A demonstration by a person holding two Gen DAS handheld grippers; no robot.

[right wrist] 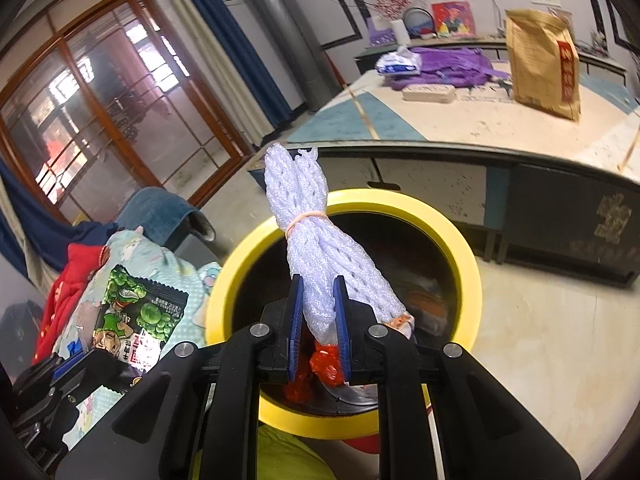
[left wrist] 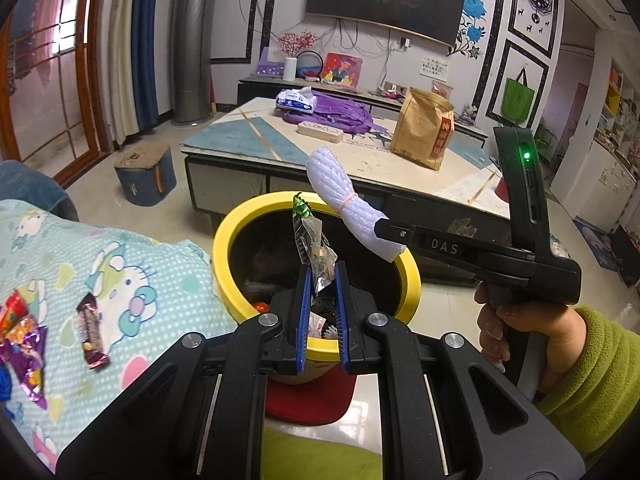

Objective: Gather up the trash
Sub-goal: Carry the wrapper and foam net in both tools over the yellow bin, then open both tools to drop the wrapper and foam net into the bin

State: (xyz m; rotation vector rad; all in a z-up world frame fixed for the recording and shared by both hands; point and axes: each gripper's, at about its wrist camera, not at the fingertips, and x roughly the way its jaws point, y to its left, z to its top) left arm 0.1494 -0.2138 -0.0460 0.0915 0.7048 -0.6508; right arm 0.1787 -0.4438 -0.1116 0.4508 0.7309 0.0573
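Trash fills yellow-rimmed bin, both loaded tools above.

Bed at left, covered in a pale blue cartoon-print sheet. Lying on it: a brown snack wrapper, and a cluster of red and purple foil wrappers at the far left edge.

Floor, pale and glossy, carries the yellow-rimmed bin, just beside the bed, a blue stool, and the low surface.
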